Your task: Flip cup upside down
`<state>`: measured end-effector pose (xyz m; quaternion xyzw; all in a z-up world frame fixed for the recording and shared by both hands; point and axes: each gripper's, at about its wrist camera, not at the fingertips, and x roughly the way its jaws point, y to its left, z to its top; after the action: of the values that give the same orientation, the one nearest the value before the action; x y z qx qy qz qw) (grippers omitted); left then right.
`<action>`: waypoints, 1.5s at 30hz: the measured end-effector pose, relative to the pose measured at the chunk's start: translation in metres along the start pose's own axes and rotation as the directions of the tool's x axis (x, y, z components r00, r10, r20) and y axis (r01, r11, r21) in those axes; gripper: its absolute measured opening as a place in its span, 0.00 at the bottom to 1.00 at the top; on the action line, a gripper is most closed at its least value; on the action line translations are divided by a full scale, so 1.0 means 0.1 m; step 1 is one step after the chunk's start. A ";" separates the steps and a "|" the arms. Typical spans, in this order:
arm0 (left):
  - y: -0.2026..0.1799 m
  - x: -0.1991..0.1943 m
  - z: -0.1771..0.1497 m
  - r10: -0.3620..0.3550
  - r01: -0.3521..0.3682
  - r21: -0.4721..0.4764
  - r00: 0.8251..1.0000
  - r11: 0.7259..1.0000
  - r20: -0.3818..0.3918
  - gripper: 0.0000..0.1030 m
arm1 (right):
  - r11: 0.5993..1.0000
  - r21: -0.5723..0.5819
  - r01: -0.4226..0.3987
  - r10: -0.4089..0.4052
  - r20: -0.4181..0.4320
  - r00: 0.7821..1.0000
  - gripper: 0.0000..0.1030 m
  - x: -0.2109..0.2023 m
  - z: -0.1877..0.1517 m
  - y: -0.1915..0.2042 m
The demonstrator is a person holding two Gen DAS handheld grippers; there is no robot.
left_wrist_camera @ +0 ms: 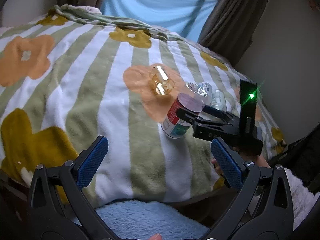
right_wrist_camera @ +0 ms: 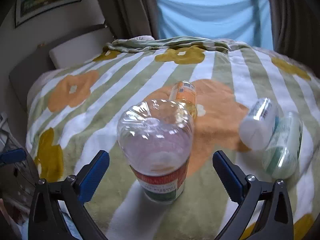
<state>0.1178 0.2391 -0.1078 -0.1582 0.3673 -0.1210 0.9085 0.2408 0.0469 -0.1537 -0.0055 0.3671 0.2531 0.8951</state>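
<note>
A clear plastic cup (right_wrist_camera: 158,140) with a red and green label stands on the striped flower blanket (right_wrist_camera: 124,72) with its ribbed base facing up, leaning slightly. My right gripper (right_wrist_camera: 161,154) is open, its blue pads on either side of the cup and apart from it. In the left wrist view the same cup (left_wrist_camera: 176,118) sits between the right gripper's (left_wrist_camera: 193,110) black fingers near its upper end. My left gripper (left_wrist_camera: 159,143) is open above the blanket, nearer than the cup, with nothing between its fingers.
An amber cup (left_wrist_camera: 162,82) with an orange label (right_wrist_camera: 184,92) lies on its side just beyond. Two clear cups (right_wrist_camera: 260,120) (right_wrist_camera: 284,144) lie on their sides to the right. A hand (left_wrist_camera: 260,160) holds the right gripper. The blanket's right edge falls off near the wall.
</note>
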 end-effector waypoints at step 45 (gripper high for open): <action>-0.83 -1.51 -0.22 0.159 -0.286 0.207 0.864 0.935 0.478 1.00 | 0.931 0.124 0.344 -0.361 0.457 0.813 1.00 -2.74 -0.55 0.87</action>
<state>-0.0122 0.2088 0.0031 -0.0122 0.1408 -0.0233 0.9897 -0.0007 -0.0109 0.0024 0.0040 0.1347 0.0699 0.9884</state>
